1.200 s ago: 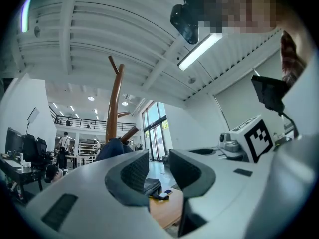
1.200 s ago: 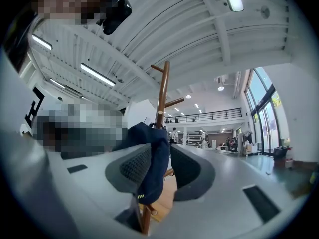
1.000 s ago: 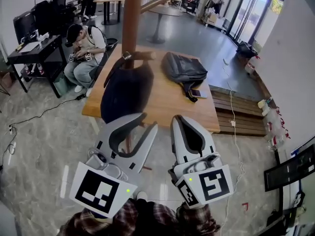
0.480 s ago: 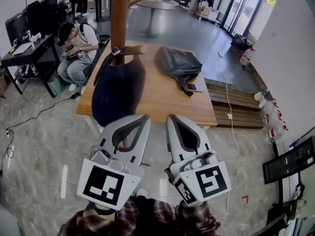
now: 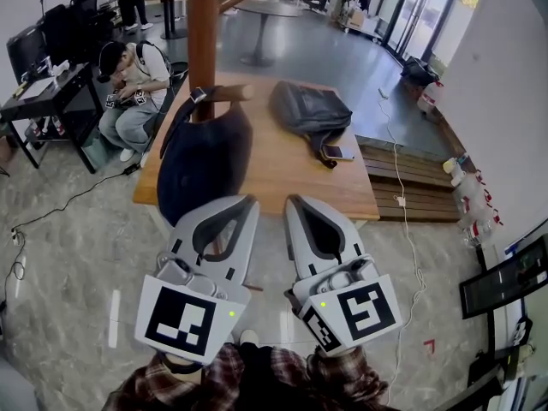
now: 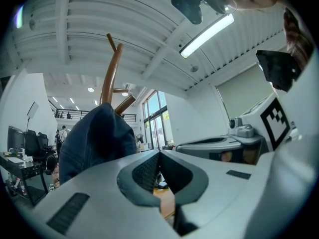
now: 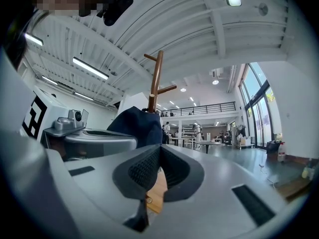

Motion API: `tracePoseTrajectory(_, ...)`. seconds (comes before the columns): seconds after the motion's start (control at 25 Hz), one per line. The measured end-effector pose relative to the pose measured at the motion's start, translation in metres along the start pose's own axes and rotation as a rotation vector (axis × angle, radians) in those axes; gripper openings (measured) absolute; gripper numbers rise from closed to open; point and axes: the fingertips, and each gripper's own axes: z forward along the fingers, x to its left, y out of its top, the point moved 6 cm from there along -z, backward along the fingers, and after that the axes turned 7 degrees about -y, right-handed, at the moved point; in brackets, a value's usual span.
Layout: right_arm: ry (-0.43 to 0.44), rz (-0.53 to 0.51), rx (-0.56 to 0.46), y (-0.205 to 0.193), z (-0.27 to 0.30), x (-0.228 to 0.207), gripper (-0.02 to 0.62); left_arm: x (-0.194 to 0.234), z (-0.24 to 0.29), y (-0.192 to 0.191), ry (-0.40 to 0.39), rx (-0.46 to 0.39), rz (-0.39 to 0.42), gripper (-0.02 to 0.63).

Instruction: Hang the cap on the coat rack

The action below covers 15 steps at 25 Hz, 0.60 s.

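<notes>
Both left tool [image 5: 249,202] and right tool [image 5: 292,201] closed, empty; floppy navy cap [image 5: 201,165] on wooden rack [image 5: 203,24].

Both the left gripper [image 5: 248,202] and right gripper [image 5: 291,202] sit side by side, jaws closed tight, holding nothing.

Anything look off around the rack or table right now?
Nothing stands out. The cap hangs from a peg of the coat rack; the backpack and phone lie on the table. The left tongs and right tongs are shut, empty.
</notes>
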Motion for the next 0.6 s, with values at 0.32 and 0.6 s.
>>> tracePoseTrajectory(0.32, 0.009, -0.001, -0.004, 0.0014, 0.0023, -0.0044, 0.011, -0.0010, 0.0057, 0.0012, 0.007, -0.005, -0.006, 0.011)
tracePoseTrajectory(0.6, 0.017, 0.002, 0.001, -0.0012, 0.0067, -0.0052, 0.011, 0.0027, 0.0064, -0.0019, 0.021, -0.001, -0.011, 0.011)
